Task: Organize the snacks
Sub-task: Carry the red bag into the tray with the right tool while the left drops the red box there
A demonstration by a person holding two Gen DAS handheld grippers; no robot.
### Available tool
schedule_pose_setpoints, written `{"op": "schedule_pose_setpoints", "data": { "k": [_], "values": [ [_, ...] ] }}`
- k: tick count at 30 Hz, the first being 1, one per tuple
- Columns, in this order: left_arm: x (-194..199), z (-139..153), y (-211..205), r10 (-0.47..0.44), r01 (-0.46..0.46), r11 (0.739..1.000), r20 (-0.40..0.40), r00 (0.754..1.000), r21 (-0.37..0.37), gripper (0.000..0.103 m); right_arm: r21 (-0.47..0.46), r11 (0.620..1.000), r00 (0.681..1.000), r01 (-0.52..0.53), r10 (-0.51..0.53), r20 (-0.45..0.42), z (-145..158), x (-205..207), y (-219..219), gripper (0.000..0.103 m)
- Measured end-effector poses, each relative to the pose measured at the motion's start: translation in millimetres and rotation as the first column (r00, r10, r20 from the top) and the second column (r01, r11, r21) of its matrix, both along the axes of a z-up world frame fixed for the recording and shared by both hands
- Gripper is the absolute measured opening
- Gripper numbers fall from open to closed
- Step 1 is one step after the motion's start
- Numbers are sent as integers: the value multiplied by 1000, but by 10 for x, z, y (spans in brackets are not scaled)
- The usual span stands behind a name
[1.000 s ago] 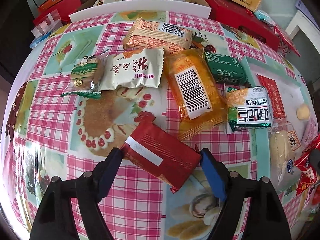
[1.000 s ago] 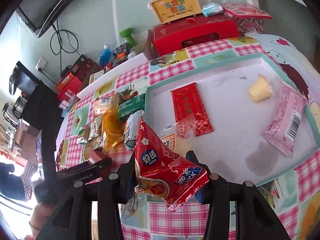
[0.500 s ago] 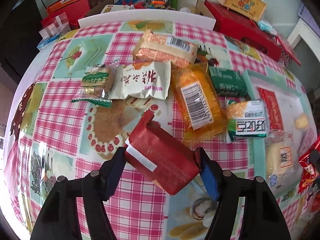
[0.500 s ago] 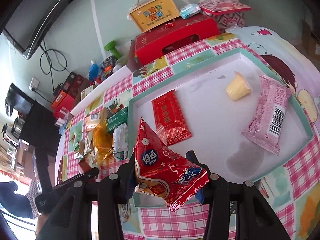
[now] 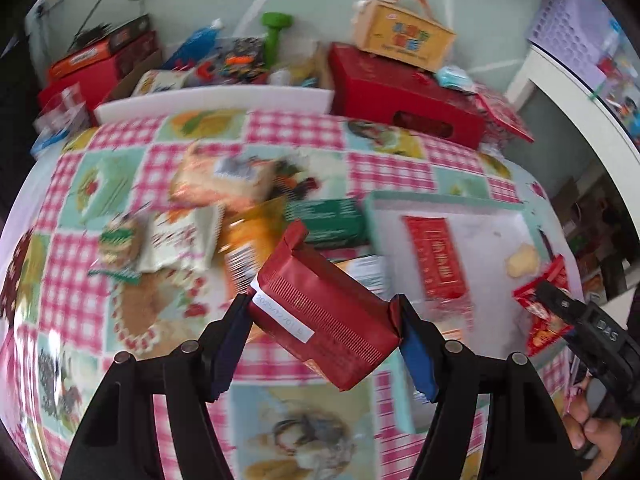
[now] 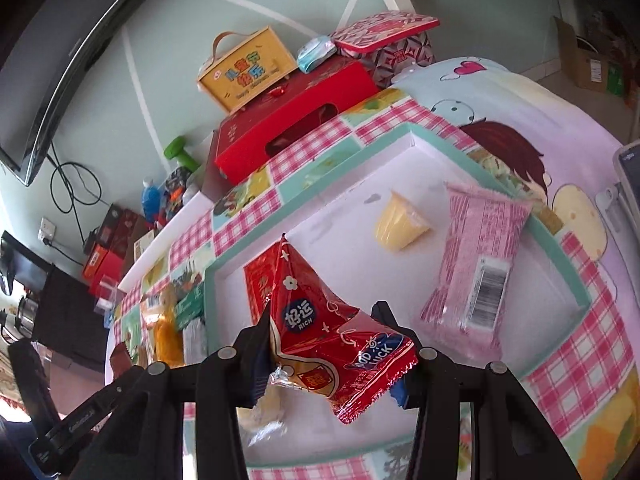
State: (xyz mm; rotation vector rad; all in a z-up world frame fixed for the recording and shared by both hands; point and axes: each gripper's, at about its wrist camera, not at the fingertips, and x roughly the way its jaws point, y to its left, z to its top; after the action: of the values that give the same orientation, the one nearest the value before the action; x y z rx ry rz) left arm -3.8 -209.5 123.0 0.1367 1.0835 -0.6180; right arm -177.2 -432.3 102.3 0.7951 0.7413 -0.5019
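My left gripper is shut on a dark red snack packet and holds it above the checked tablecloth, left of the white tray. My right gripper is shut on a shiny red triangular snack bag and holds it over the tray's near left part. That gripper and its bag show at the right of the left wrist view. In the tray lie a flat red packet, a yellow jelly cup and a pink packet.
Several loose snacks lie on the cloth left of the tray: a green packet, an orange packet, a white packet and a tan packet. Red boxes and a yellow carry box stand at the table's far edge.
My left gripper has shut on the dark red packet, lifted it off the cloth and swung right toward the tray. My right gripper has carried its red bag further over the tray.
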Motion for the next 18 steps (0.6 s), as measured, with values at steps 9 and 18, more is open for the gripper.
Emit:
{"op": "schedule_pose_setpoints", "data": {
  "k": [9, 18],
  "values": [
    [-94, 3, -1011, -169, 168, 986, 25, 985, 16, 72, -20, 999, 999, 44, -44, 15, -41, -40, -230, 49],
    [-41, -86, -1115, -120, 119, 992, 31, 992, 43, 81, -18, 997, 997, 76, -77, -20, -114, -68, -359, 62]
  ]
}}
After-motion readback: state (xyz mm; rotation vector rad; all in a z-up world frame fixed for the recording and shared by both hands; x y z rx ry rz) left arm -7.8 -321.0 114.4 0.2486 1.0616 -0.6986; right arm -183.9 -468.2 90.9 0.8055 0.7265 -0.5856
